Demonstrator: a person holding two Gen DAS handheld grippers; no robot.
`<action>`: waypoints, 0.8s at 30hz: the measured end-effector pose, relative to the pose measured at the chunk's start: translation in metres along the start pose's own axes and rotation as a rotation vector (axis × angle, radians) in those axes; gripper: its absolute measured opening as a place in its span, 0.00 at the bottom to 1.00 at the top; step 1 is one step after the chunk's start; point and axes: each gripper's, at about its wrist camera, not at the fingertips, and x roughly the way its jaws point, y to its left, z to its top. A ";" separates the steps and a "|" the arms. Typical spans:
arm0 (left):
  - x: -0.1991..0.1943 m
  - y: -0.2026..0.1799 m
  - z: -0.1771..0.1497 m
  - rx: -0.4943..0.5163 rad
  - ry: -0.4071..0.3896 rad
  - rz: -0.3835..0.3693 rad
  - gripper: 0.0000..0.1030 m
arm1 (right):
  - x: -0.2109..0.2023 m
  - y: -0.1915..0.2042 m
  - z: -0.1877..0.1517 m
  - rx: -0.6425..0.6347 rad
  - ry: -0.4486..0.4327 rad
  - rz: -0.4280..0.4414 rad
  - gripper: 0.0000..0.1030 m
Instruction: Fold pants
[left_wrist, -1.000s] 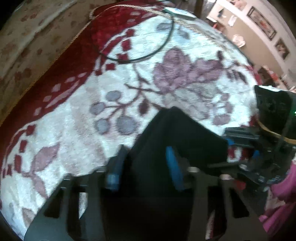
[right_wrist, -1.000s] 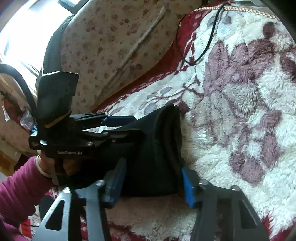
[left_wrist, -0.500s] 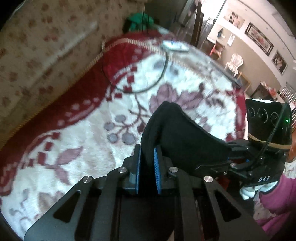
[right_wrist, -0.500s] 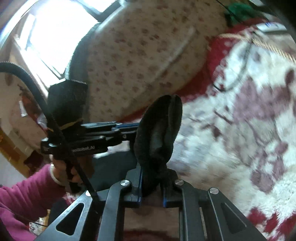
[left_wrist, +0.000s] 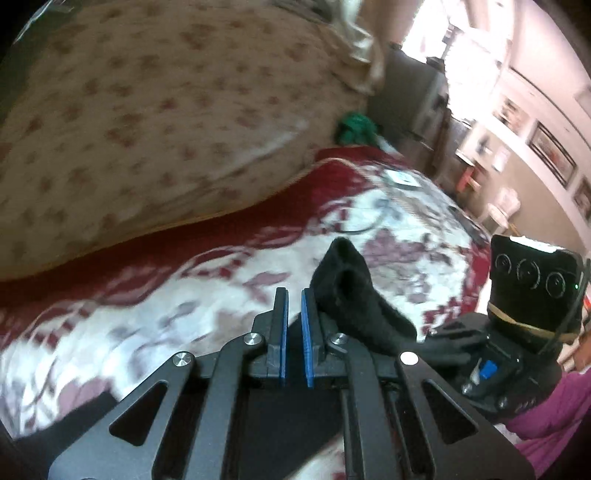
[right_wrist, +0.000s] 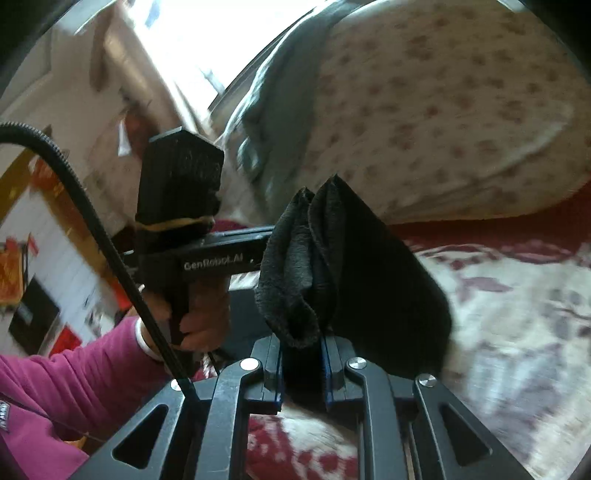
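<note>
Right gripper (right_wrist: 303, 369): pads drawn close, clamped on a thick bunch of black pants (right_wrist: 369, 288); cloth stands up out of the jaws in a doubled fold, clear of the blanket (right_wrist: 517, 332). Left gripper (left_wrist: 293, 332): pads nearly together, only a narrow slit; slit dark low down, black cloth underneath and rising just beside the right-hand pad. Judged nipped on a thin layer, not plain from this view alone. Right view adds what the left lacks: left gripper seen side-on, held in a hand (right_wrist: 199, 317) with a pink sleeve, tip running into the raised fold, so both ends of the bunch look carried. Left view adds the far ground: right gripper's body at the right edge, a dark cable (left_wrist: 354, 230) on the blanket beyond the pants, a pale flat item (left_wrist: 402, 179) near the far hem, something green (left_wrist: 354, 127) against the floral cushion (left_wrist: 166, 110), framed pictures on the far wall. Both views motion-blurred. Step judged: pants already folded down to a small bundle, lifted off the bed between the two grippers, fold near done or bundle in transfer. Next move calls for level hands, lowering together onto bare blanket short of the cable, release only once the cloth lies flat.
</note>
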 end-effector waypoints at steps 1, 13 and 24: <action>-0.006 0.009 -0.007 -0.025 -0.002 0.014 0.06 | 0.020 0.006 -0.001 -0.003 0.029 0.021 0.14; -0.079 0.106 -0.107 -0.408 -0.041 0.177 0.24 | 0.172 -0.002 -0.026 0.103 0.243 0.120 0.35; -0.073 0.045 -0.104 -0.278 -0.051 0.209 0.32 | 0.055 -0.039 -0.014 0.245 0.074 0.074 0.44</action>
